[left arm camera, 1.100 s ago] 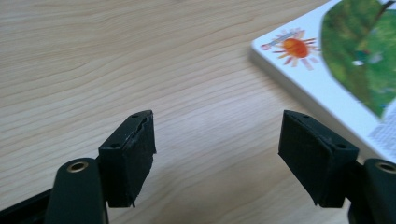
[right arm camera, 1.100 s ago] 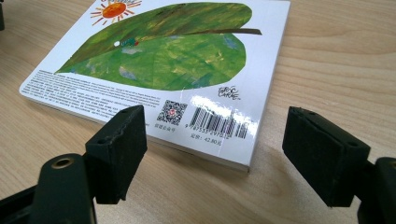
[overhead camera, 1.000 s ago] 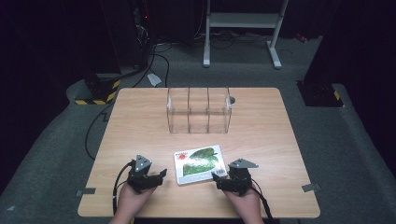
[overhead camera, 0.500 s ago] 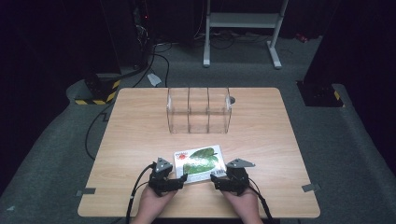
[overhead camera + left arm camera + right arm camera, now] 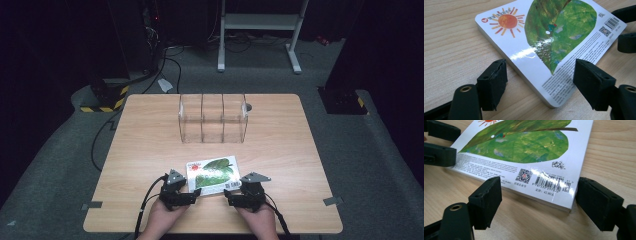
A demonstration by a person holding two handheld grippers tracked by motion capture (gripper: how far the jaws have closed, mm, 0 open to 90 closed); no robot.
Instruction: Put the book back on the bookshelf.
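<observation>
1. A light wooden table (image 5: 150,130) carries a clear plastic organiser with three upright compartments (image 5: 213,118) near its far edge.
2. A small grey round thing (image 5: 248,107) lies just beside the organiser's right end.
3. A white metal stand (image 5: 260,22) rises on the grey carpet beyond.
4. A black-and-yellow striped block (image 5: 102,96) sits left of the table.

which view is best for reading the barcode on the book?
Right gripper view: the barcode sits close and sharp on the book, digits legible. Left gripper view shows it small at the far corner. High view shows it as a tiny mark.
</observation>
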